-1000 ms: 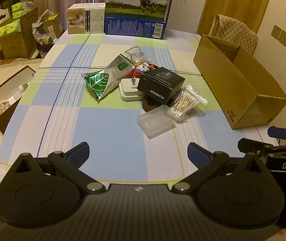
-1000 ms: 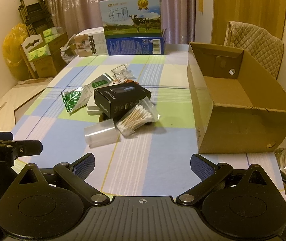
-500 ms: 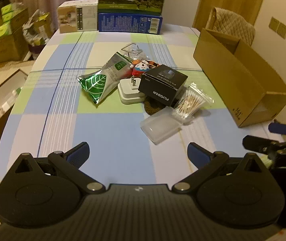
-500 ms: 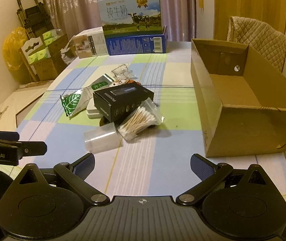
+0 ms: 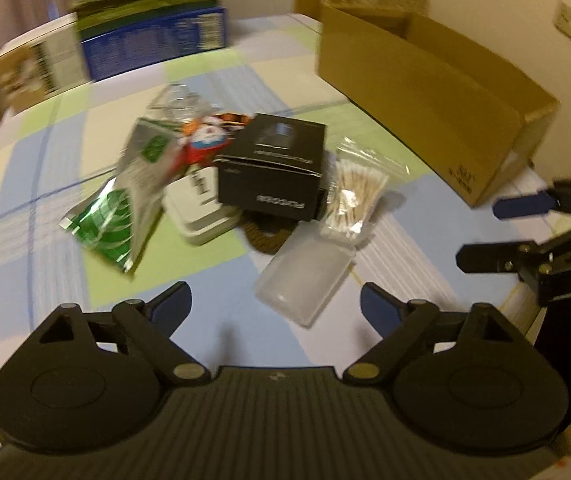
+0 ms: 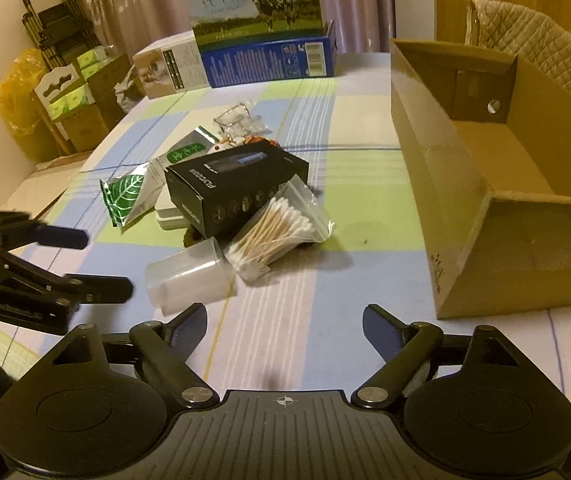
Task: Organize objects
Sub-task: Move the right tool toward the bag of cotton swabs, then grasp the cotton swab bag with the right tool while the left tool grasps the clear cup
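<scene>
Left wrist view: the left hand-held gripper (image 5: 275,304) hangs over the checked surface (image 5: 213,304) with its jaws apart, having just been closing a little, and nothing sits between them; no pad touches anything; the frame is blurred. Going left to right ahead of it: a green pouch (image 5: 119,204) lies flat; a white block (image 5: 201,210) sits just beside it, partly under a black box (image 5: 273,168); a small red toy (image 5: 205,142) shows behind them; a clear case (image 5: 305,276) lies nearest the fingers, touching a bag of swabs (image 5: 359,194); a carton (image 5: 437,80) stands open to the right, apart from the pile; the right hand-held gripper (image 5: 497,236) enters at the right edge.

Right wrist view: the left hand-held gripper (image 6: 93,260) comes in at the left edge, just beside the clear case (image 6: 189,276); the right hand-held gripper (image 6: 285,326) has jaws apart, likewise just narrowed, with only bare surface (image 6: 285,292) between them; the pouch (image 6: 133,192), black box (image 6: 237,184) and swabs (image 6: 273,236) cluster at centre; the carton (image 6: 441,184) lies to the right, its inside bare where visible; a milk box (image 6: 257,4) stands at the far end.
</scene>
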### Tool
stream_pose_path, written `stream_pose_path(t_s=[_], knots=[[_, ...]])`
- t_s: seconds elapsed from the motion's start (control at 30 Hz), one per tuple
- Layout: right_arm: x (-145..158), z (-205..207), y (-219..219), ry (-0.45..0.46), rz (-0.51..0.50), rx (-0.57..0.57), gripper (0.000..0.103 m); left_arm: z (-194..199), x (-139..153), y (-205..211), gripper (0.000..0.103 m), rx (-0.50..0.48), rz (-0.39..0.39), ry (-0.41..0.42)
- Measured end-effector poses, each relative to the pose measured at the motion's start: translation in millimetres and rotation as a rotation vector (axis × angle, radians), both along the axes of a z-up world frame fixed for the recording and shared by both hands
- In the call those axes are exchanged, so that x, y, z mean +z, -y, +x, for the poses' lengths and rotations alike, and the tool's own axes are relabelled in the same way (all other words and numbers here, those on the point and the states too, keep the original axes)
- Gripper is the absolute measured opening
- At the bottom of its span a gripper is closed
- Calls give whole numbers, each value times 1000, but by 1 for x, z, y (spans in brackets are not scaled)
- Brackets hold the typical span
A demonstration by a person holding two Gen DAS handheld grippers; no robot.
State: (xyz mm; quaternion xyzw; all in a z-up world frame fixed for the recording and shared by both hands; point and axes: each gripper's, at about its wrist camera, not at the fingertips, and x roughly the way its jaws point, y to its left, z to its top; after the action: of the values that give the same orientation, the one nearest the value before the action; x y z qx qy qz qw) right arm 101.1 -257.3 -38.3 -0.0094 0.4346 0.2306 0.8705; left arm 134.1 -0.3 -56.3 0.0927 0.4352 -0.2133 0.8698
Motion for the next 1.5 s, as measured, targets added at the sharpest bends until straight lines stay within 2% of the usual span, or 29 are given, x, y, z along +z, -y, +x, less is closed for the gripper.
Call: stream_pose_path(t_s=[0.07,0.17,0.3,0.33,0.37,0.5,0.63,0.83,0.87,0.9,1.0,1.1,1.23,1.37,1.43,1.5], knots=[[-5,4,-2,-4,-9,4,82,9,-8,7,81,-63,-2,-7],[-11,11,0,-24,4,-8,82,21,-19,19,66,-146,14,-36],[-19,19,0,-47,18,-16,82,33,-34,30,65,-212,32,-60],[-21,21,0,-51,26,-14,82,35,-37,32,63,-215,39,-59],[-22,23,-1,-58,41,-14,82,38,-39,32,54,-212,38,-67],[-28,34,-7,-96,105,-24,81,39,-39,25,53,-171,9,-109],[-36,53,-14,-132,168,-54,76,29,-34,18,53,-82,37,-136],[-50,78,-21,-157,213,-108,59,21,-35,10,55,1,14,-152],[-51,80,-22,-160,220,-113,51,21,-35,9,59,10,8,-152],[-51,82,-22,-164,227,-114,39,20,-35,8,61,17,2,-151],[-49,83,-19,-170,240,-91,18,19,-35,10,65,26,-7,-146],[-40,81,-12,-195,203,-37,11,19,-35,13,66,18,1,-134],[-29,72,-6,-239,61,103,10,21,-33,15,68,6,-3,-126],[-27,68,3,-151,-54,41,14,25,-34,16,68,16,2,-121],[-29,69,8,-130,-44,-17,25,26,-34,16,68,25,-3,-120],[-32,70,13,-140,24,-80,49,26,-34,17,68,25,-3,-118]])
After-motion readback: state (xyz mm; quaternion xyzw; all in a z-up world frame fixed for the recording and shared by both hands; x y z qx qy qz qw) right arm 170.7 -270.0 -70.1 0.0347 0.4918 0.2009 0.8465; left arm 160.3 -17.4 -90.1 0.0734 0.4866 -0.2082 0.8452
